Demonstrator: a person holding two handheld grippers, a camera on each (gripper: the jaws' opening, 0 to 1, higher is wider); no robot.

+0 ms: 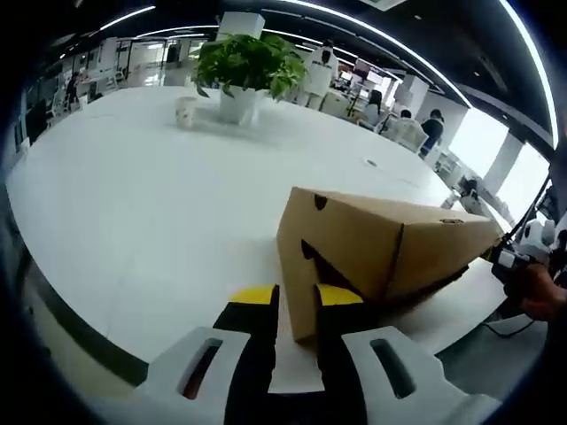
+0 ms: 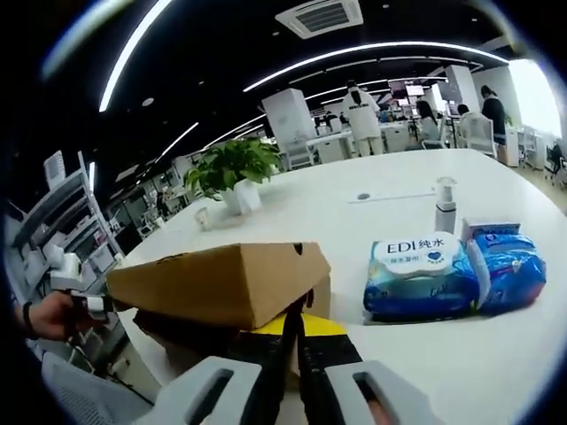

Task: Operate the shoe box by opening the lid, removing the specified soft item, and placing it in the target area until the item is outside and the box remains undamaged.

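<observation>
Here's the shoe box [image 1: 381, 252], brown cardboard, sitting on the white bench [image 1: 151, 204] near its edge, with its lid [image 2: 217, 282] tilted up on one side so a dark gap shows beneath it. In the left gripper view, the left gripper [image 1: 297, 305] has its yellow-tipped jaws pinched on the near corner of the box, one jaw on either side of the cardboard wall. Over in the right gripper view, the right gripper [image 2: 297, 326] sits at the opposite end of the box, jaws drawn nearly together and gripping the box's edge just under the raised lid. Whatever soft item is inside the box is hidden from here.

Just beside the box, on the right of the right gripper view, lies a blue pack of wet wipes [image 2: 416, 279] with a second blue packet [image 2: 509, 266] touching it, and a small spray bottle [image 2: 446, 205] stands behind them. Well beyond the box, a potted plant [image 1: 248, 71] in a white pot stands with a white cup [image 1: 186, 111] beside it. People stand and sit at desks further back from the box.
</observation>
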